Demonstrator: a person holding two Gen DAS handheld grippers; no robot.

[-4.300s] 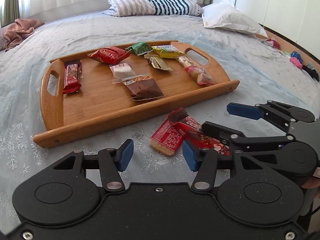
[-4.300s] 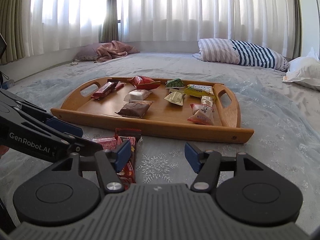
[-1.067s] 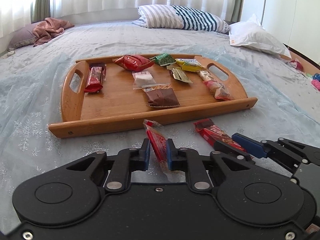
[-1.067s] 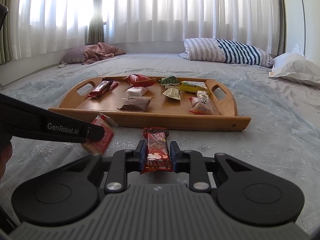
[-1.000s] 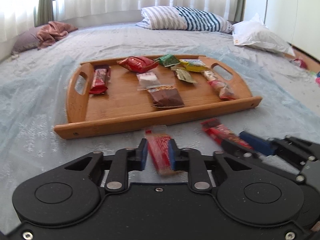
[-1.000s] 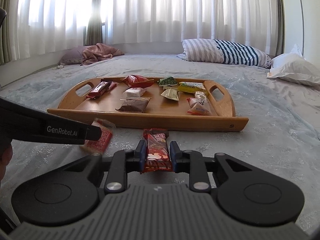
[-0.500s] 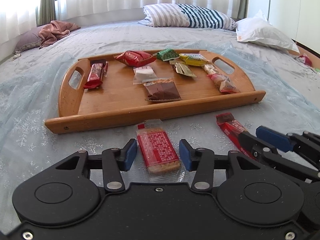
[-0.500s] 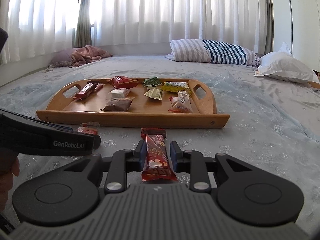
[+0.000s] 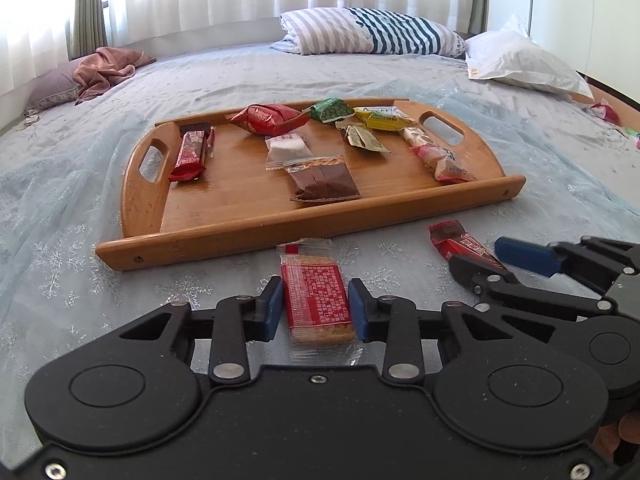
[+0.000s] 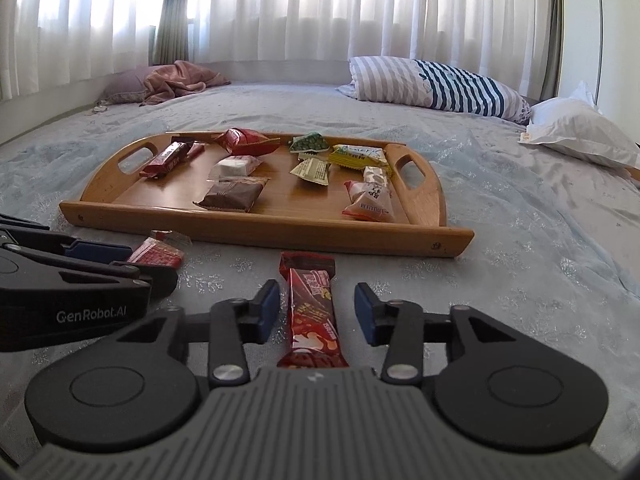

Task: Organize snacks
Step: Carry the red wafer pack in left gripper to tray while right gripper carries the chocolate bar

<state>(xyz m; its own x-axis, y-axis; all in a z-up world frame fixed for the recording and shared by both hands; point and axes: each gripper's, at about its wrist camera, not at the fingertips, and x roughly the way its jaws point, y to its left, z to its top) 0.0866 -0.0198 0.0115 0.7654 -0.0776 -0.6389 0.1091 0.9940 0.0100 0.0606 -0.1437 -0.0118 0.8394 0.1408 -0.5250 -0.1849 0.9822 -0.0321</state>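
Two snacks lie on the pale blue bedspread [image 9: 60, 240] in front of the near long edge of the tray, and both have just been let go. A second ago each gripper was closed on its packet; now both have opened.

The left gripper [image 9: 316, 306] has its jaws only a little apart. The flat red biscuit packet with a clear plastic end [image 9: 316, 300] lies between them on the cloth, and the blue pads [image 9: 273, 308] stand just beside its long edges; I cannot tell if they still touch it, but they do not squeeze it. The right gripper [image 10: 316, 312] is wider open, with a clear gap on each side of the long red chocolate bar in a glossy wrapper [image 10: 312, 308], which lies flat and points toward the tray.

I judge that the two packets were turned or straightened here and put down again, so they are not organized yet; probably each needs a new grasp before it goes to the tray.

Farther away, the oval bamboo tray with two cut handles [image 9: 136, 184] already carries several snacks, among them a brown packet [image 9: 324, 182] near the middle and a red bar [image 9: 190, 156] by the left handle. Free wood remains along its near edge.
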